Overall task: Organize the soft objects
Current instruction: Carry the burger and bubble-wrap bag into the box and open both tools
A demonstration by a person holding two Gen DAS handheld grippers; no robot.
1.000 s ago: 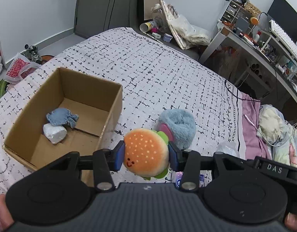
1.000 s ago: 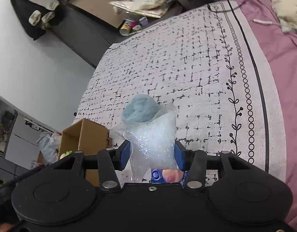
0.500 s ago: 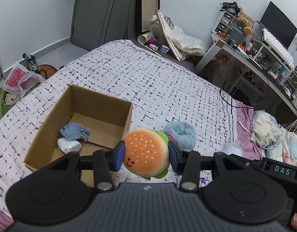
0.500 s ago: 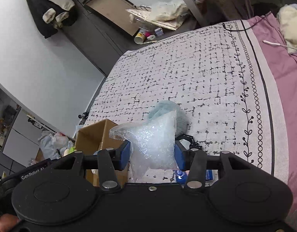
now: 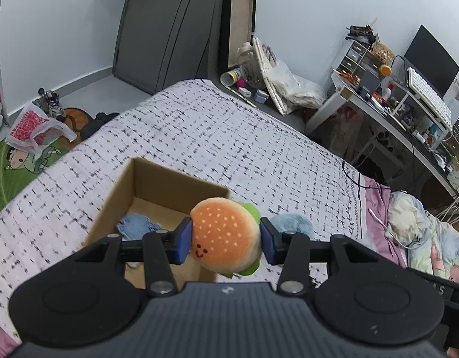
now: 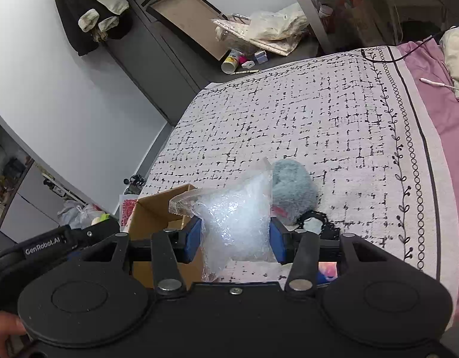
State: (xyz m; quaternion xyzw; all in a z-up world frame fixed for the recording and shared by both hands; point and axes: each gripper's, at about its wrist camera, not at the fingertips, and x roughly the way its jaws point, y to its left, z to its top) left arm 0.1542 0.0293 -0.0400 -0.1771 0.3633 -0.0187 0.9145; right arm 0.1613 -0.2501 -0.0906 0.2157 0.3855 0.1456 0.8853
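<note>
My left gripper (image 5: 225, 243) is shut on a hamburger plush (image 5: 226, 234) and holds it above the near right corner of an open cardboard box (image 5: 145, 179) on the bed. A blue cloth (image 5: 136, 226) lies in the box. My right gripper (image 6: 235, 240) is shut on a clear bubble-wrap bag (image 6: 238, 226), held above the bed beside the box (image 6: 157, 211). A fluffy blue plush (image 6: 292, 191) lies on the bedspread right of the box; it also shows in the left wrist view (image 5: 292, 223).
The bed has a white black-patterned cover (image 5: 229, 137) and a pink sheet (image 6: 438, 113) on the right. A cluttered desk (image 5: 393, 107) stands at the far right. Bags and clutter (image 5: 274, 74) sit on the floor beyond the bed's far end.
Both grippers have risen and pulled back with their loads. The box and the blue plush now sit lower and closer under the fingers in both views.
</note>
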